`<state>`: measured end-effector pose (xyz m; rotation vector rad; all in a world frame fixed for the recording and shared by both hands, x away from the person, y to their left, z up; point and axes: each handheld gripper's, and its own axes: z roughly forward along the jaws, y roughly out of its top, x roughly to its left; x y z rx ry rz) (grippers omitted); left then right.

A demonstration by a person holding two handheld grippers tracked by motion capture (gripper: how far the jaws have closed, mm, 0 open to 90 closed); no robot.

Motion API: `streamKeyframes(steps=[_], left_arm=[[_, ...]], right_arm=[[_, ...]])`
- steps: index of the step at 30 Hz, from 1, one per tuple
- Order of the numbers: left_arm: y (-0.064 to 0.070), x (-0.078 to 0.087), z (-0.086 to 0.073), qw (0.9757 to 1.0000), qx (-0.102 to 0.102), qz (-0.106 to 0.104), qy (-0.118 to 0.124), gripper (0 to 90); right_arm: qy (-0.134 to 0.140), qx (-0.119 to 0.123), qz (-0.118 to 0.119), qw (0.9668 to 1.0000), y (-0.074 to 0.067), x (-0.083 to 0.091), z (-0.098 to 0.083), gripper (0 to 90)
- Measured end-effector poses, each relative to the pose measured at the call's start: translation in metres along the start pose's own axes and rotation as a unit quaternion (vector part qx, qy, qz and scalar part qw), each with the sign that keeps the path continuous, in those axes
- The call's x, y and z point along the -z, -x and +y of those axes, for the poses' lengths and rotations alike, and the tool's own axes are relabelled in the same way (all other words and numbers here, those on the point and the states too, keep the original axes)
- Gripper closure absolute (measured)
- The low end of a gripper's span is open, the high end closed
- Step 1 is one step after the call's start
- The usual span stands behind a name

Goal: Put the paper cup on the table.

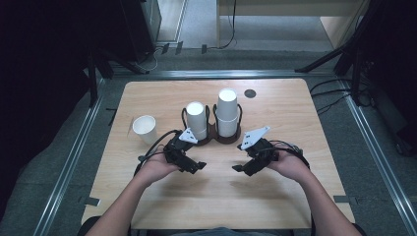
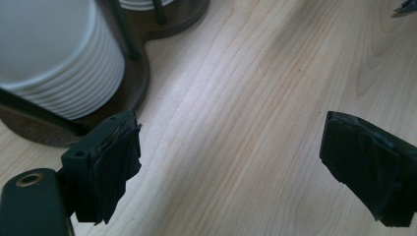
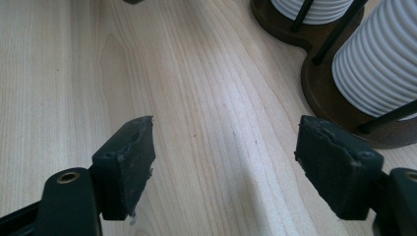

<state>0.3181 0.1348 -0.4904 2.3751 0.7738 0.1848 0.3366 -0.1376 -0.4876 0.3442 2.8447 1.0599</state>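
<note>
Two stacks of white paper cups stand upside down in a dark wooden double holder [image 1: 215, 136] at mid-table: a shorter left stack [image 1: 196, 119] and a taller right stack [image 1: 227, 112]. One single white cup [image 1: 144, 129] stands upright on the table to the left of the holder. My left gripper [image 1: 197, 167] hovers just in front of the left stack, open and empty. My right gripper [image 1: 238, 169] hovers in front of the right stack, open and empty too. The left stack [image 2: 59, 54] and the holder base [image 3: 339, 93] show close by in the gripper views.
The light wooden table [image 1: 216, 196] has bare room in front of and between the grippers. A small dark round disc [image 1: 250, 93] sits near the far edge. Dark stands and cables lie on the floor around the table.
</note>
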Motion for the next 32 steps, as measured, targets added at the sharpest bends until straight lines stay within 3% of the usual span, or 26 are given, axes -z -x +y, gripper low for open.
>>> streamKeyframes(steps=[11, 17, 32], left_arm=[[0.018, -0.01, 0.008, 0.9995, -0.029, -0.009, 0.005, 8.8], [0.023, -0.011, 0.012, 0.9995, -0.025, -0.012, 0.015, 8.8], [0.024, -0.012, 0.01, 0.9994, -0.032, -0.006, 0.006, 8.8]], right_arm=[[-0.008, 0.007, 0.003, 0.9999, -0.002, -0.002, 0.0, 22.6], [-0.011, 0.01, 0.003, 0.9999, -0.003, -0.003, 0.0, 22.6], [-0.015, 0.018, 0.003, 0.9997, -0.003, -0.004, -0.001, 22.6]])
